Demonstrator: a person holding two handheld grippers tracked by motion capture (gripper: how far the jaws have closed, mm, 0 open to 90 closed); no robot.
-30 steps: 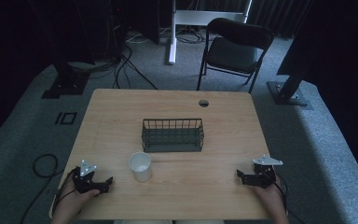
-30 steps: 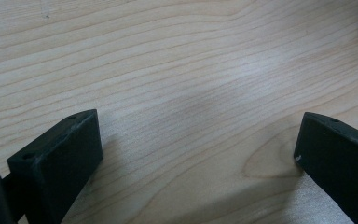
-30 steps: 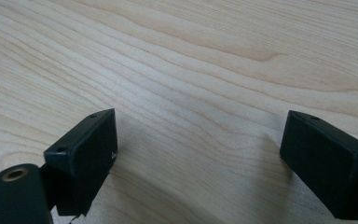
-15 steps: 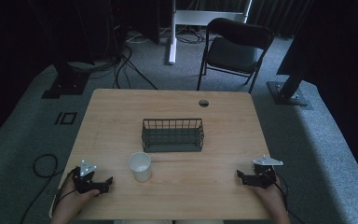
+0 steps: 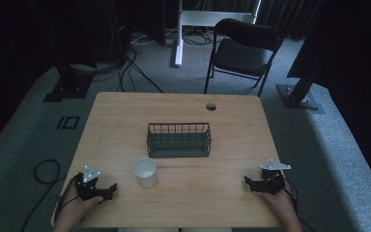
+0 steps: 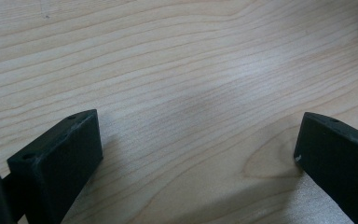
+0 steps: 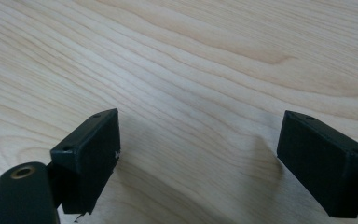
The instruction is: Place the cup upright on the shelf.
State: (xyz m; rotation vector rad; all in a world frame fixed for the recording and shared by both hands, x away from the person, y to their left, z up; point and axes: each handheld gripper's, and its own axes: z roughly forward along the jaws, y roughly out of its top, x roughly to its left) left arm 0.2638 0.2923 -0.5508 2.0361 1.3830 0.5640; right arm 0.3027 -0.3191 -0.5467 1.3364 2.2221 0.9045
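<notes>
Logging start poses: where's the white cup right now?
High view: the white cup stands upright on the table, left of centre, just in front of the wire basket and nearest the left gripper.

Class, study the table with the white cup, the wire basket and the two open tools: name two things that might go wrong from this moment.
1. The white cup stands upright and looks light; the left tool, wide open beside it, might knock it over on approach.
2. The wire basket sits just behind the cup, so a lifted cup might catch its rim.
The right tool rests far off, so it poses little risk.
</notes>
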